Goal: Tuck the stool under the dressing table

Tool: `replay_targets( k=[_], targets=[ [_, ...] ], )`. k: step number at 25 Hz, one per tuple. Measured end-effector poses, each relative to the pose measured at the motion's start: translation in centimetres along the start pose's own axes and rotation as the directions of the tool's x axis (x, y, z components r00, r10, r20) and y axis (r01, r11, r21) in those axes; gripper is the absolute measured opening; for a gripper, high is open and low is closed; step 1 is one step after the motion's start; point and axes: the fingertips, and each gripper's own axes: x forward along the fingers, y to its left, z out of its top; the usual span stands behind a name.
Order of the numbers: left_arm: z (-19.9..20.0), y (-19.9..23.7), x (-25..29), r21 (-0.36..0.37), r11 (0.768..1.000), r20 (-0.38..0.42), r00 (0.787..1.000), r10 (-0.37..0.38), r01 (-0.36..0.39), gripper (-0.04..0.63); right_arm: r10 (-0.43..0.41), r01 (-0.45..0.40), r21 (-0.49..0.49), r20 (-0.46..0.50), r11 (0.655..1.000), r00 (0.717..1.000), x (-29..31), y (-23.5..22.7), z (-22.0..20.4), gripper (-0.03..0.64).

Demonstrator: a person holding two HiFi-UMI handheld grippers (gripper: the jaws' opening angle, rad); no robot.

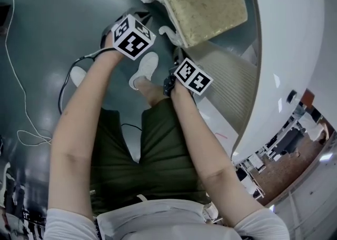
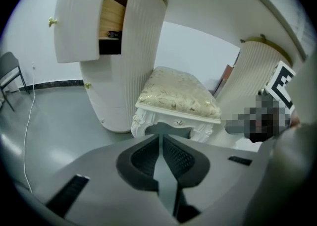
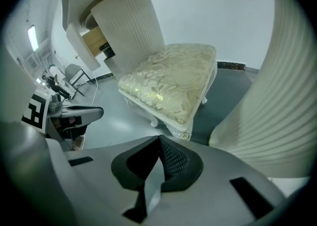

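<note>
**Inspector A:** Step in hand?

**Inspector B:** The tuck is judged part done. The stool stands on the floor in the gap between the desk's two ribbed supports, the left pedestal and the right pedestal. In the head view most of its cushion shows clear of the desk top. Only the far end runs beneath it.

**Inspector A:** State of the grippers?

**Inspector B:** The left hand-held gripper has its jaws together with nothing between them. The right hand-held gripper has its jaws tight together and is likewise empty. Neither touches the stool.

**Inspector A:** Where is the stool relative to them?

**Inspector B:** It is ahead of and below both, and apart from them. In the left gripper view it sits straight beyond the tips, near legs facing the camera. In the right gripper view it lies ahead and skewed. Its near corner is close to the right pedestal, with a strip of floor showing between.

**Inspector A:** What does the next move call for?

**Inspector B:** In my judgement, the closed tips should go down to the near edge of the seat frame. They should then push straight into the gap until the cushion is under the top. The stool wants squaring first, so that the corner does not catch the right pedestal. The door on the left pedestal stands open, but high up, so it appears clear of the stool's path.
</note>
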Motion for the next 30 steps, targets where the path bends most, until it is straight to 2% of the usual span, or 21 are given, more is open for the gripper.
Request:
replay_targets(
  k=[4, 10, 15, 22, 25, 30],
  targets=[
    [-0.9, 0.3, -3.3, -0.087, 0.996, 0.015, 1.0, -0.004, 0.005, 0.005, 0.082, -0.082, -0.007, 0.007, 0.997, 0.997, -1.4, 3.0, 0.1, 0.009],
    [-2.2, 0.6, -8.9, -0.124, 0.992, 0.016, 1.0, 0.008, -0.006, 0.003, 0.173, -0.172, -0.078, 0.009, 0.982, 0.985, -3.8, 7.7, 0.3, 0.009],
    [-2.8, 0.7, -14.9, -0.205, 0.979, 0.045, 0.999, 0.024, -0.014, 0.003, 0.24, -0.235, -0.124, 0.025, 0.964, 0.97, -6.8, 12.1, 1.0, 0.009],
    [-1.1, 1.0, -24.3, -0.234, 0.972, 0.125, 0.991, 0.038, -0.008, 0.003, 0.322, -0.294, -0.242, 0.08, 0.925, 0.943, -12.7, 18.8, 3.3, 0.009],
    [0.2, 1.2, -28.4, -0.218, 0.976, 0.153, 0.986, 0.063, -0.028, 0.003, 0.354, -0.312, -0.302, 0.095, 0.901, 0.931, -15.9, 21.7, 4.1, 0.009],
    [2.6, 3.1, -35.7, -0.211, 0.975, 0.22, 0.968, 0.122, -0.075, 0.003, 0.408, -0.343, -0.347, 0.134, 0.873, 0.903, -21.3, 26.6, 5.7, 0.009]
  ],
)
